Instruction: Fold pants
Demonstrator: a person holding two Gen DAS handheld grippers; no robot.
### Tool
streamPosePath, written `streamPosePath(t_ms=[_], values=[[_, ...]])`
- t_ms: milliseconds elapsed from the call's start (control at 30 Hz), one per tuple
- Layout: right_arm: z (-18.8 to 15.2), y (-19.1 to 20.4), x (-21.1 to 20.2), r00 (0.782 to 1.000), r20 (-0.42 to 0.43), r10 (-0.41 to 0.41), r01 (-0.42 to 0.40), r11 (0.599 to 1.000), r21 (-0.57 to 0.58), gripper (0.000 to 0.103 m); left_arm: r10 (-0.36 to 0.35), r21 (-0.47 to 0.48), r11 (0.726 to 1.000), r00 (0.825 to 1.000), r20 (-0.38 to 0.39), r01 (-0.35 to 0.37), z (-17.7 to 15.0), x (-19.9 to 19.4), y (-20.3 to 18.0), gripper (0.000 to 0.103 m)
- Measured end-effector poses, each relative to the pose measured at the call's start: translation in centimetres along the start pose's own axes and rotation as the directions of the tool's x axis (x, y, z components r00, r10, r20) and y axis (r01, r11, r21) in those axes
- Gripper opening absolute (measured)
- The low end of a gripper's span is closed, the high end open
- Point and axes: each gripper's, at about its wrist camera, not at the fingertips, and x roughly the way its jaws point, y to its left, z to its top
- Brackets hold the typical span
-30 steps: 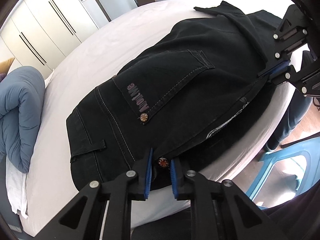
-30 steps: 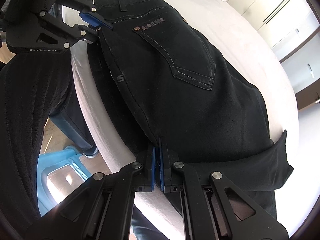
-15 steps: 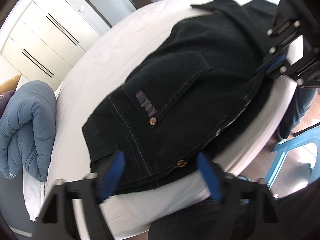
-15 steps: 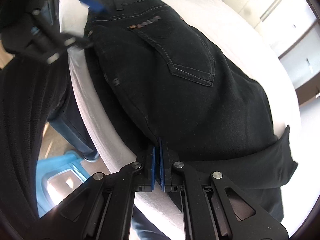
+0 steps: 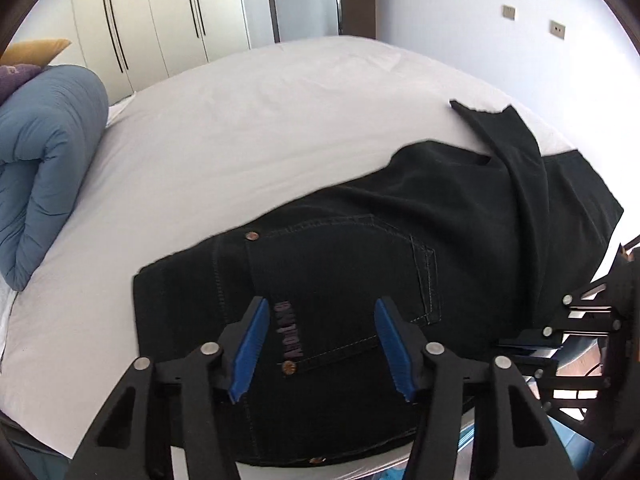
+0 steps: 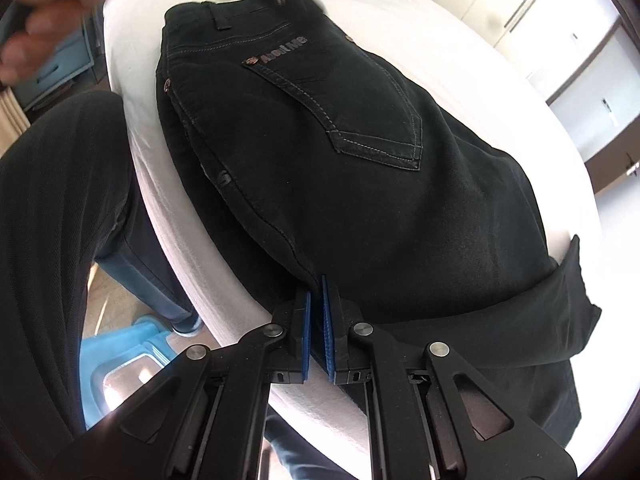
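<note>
Black jeans (image 5: 360, 248) lie folded lengthwise on a white bed (image 5: 248, 120), back pocket up, with a leg end doubled back over them at the far right. My left gripper (image 5: 320, 312) is open and empty, hovering over the waistband near the pocket label. My right gripper (image 6: 316, 292) is shut on the jeans' (image 6: 360, 168) near side edge, at the bed's edge. The right gripper also shows in the left wrist view (image 5: 560, 336), at the jeans' right edge.
A rolled blue duvet (image 5: 44, 168) lies at the bed's left end. White wardrobes (image 5: 160, 20) and a door stand beyond the bed. The person's dark-trousered legs (image 6: 52, 240) and a blue stool (image 6: 120, 352) are beside the bed's near edge.
My left gripper has let go of the waistband corner, opened wide, and lifted up and over the jeans. My right gripper has stayed shut on the side edge.
</note>
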Motion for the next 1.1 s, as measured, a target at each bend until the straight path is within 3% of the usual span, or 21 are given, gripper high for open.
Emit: streamPosePath(t_ms=[100, 133, 467, 967, 1100], values=[[-0.4, 0.1, -0.3, 1.000, 0.020, -0.002, 0.002, 1.000, -0.015, 0.008, 0.000, 0.000, 1.000, 0.992, -0.123, 0.000, -1.5, 3.2, -0.5, 0.051], [-0.6, 0.2, -0.5, 1.000, 0.028, -0.006, 0.006, 1.000, -0.023, 0.008, 0.000, -0.009, 1.000, 0.992, -0.130, -0.001, -2.1, 3.4, -0.4, 0.051], [-1.8, 1.4, -1.5, 0.997, 0.059, -0.043, 0.046, 0.998, -0.051, 0.005, 0.023, -0.041, 0.999, 0.990, -0.139, -0.029, -4.3, 1.4, 1.6, 0.051], [-2.6, 2.8, -1.5, 0.995, 0.054, -0.088, 0.095, 0.988, -0.125, 0.005, 0.041, 0.008, 0.999, 0.987, -0.157, -0.041, -5.3, 0.9, 2.7, 0.052], [-2.9, 3.5, -0.8, 0.994, 0.046, -0.104, 0.109, 0.982, -0.152, 0.005, 0.060, 0.014, 0.998, 0.987, -0.150, -0.059, -5.8, 1.1, 2.8, 0.062]])
